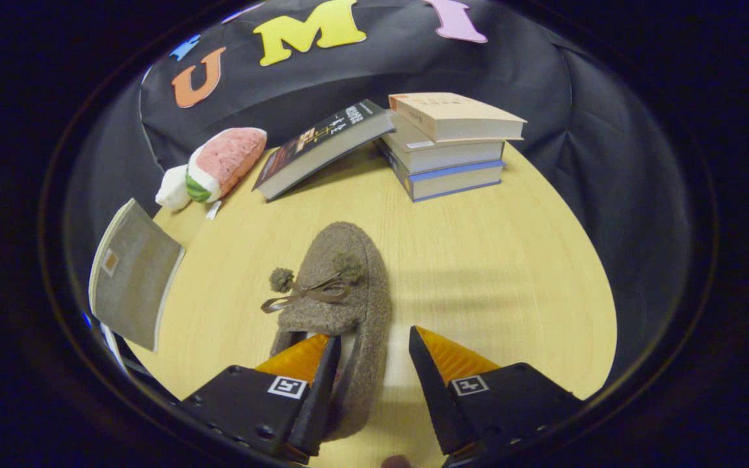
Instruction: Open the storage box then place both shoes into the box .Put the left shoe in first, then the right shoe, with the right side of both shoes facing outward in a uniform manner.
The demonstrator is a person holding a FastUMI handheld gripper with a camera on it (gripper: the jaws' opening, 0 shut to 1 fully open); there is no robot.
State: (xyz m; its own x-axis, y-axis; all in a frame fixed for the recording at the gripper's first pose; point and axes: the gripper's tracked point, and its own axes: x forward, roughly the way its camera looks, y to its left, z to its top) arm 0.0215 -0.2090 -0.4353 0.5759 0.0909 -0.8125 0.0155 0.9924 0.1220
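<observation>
The tool (369,344) stood partly open, one finger inside the heel opening of a brown felt slipper (342,296) and the other outside its right wall, which lay between them; whether both pressed on it could not be told. The slipper lay on the pale wood counter (498,273), toe pointing away from the tool, with a ribbon bow and two pom-poms on top. Beyond the slipper's toe stood a stack of three books (447,146), with a dark-covered book (322,148) leaning against it. Left of that book lay a plush watermelon slice (222,166). Left of the slipper stood a grey fabric storage box (132,276).
</observation>
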